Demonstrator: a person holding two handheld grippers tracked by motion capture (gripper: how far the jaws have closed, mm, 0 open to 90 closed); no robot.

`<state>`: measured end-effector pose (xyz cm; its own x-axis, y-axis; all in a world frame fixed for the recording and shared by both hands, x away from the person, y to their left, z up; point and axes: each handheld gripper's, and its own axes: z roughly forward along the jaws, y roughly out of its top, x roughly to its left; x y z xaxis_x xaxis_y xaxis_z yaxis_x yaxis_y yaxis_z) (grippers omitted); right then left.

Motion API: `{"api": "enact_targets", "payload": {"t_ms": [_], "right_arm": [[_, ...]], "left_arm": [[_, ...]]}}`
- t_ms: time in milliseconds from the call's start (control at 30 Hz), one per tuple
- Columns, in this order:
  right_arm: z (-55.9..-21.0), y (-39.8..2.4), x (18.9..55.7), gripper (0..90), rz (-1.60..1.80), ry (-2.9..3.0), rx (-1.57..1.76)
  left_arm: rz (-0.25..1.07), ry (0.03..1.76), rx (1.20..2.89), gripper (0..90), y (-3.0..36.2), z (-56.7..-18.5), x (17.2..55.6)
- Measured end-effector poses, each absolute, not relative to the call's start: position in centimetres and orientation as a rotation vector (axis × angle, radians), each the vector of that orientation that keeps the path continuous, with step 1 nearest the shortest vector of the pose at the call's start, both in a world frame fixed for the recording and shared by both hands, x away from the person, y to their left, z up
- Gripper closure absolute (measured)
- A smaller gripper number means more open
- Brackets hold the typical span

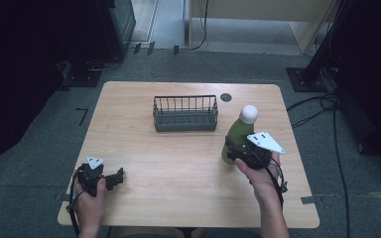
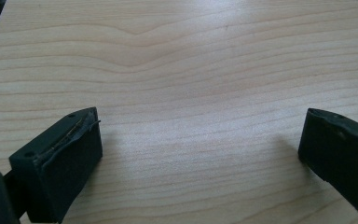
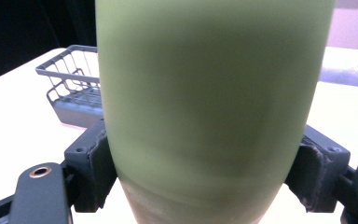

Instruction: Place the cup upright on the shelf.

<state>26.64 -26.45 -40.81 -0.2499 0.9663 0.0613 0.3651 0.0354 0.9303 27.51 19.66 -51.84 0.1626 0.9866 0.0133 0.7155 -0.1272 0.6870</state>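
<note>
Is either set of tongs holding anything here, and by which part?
The right tongs are shut on the green bottle, gripping its lower body from both sides. The left tongs stand open over the bare table, holding nothing.

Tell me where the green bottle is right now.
In the high view the green bottle is on the table's right side, clamped in the right gripper, right of the wire basket.

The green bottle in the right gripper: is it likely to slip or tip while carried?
The green bottle looks rigid with a smooth matte wall, so it could slide. The right gripper clamps it low on its narrowing base, leaving the tall body and white cap above, so it may tilt.
</note>
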Motion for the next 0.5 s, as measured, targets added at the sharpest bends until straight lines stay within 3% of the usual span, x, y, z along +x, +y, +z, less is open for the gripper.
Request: {"api": "enact_targets", "payload": {"t_ms": [500], "right_arm": [[-38.5,-21.7,28.8,20.8,1.274,1.738,1.279]], "left_arm": [[0.654,1.609,1.903,0.0,19.6,-51.8,27.5]]}}
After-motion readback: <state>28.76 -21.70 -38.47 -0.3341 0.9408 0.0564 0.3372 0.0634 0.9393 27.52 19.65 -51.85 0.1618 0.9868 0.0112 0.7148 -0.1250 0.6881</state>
